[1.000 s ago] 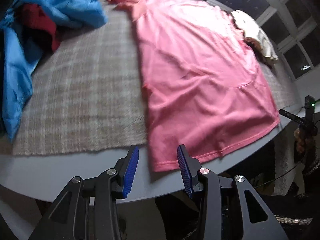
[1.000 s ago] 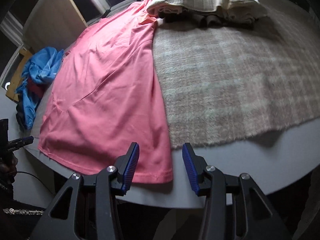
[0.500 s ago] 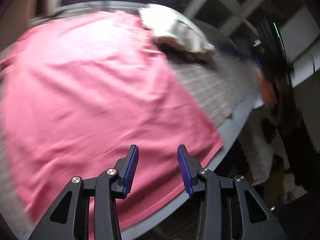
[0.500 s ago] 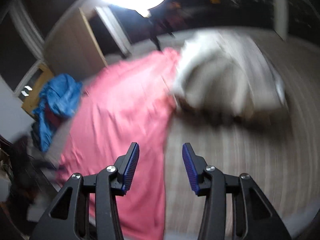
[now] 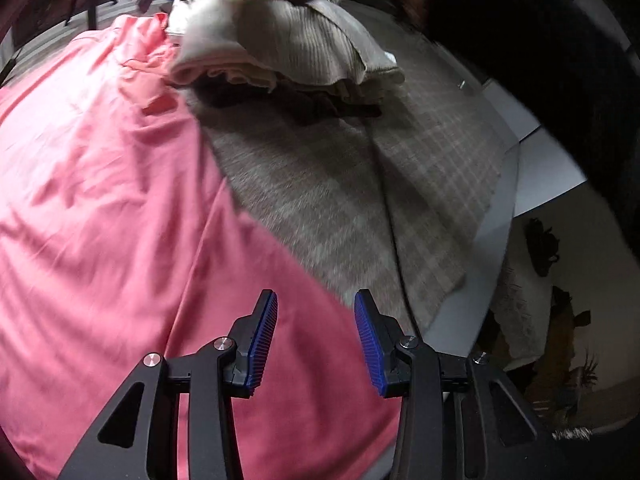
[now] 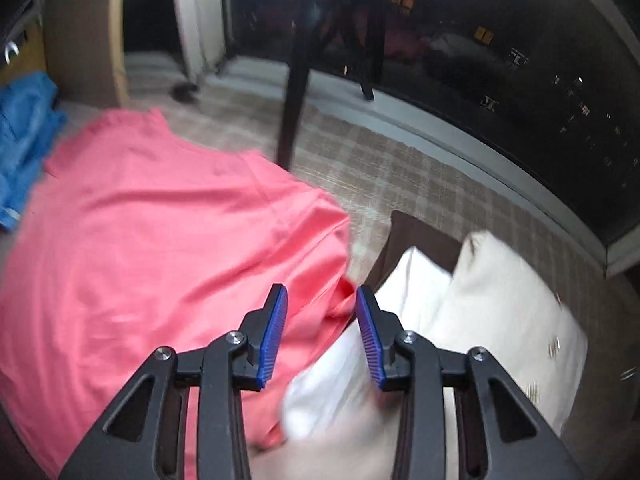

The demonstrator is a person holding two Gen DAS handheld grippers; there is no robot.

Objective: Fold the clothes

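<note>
While the pink T-shirt lies spread flat on the checked blanket over the bench, we judge we are setting up its first fold. Our left gripper hangs spread and empty over the shirt's lower part. Our right gripper is closing with the sleeve edge between its jaws, beside the cream folded pile; next we must pinch that fabric alone.

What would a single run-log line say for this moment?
task: fold clothes | left gripper: open over pink shirt | right gripper: closing, above shirt edge by cream pile, not gripping
</note>
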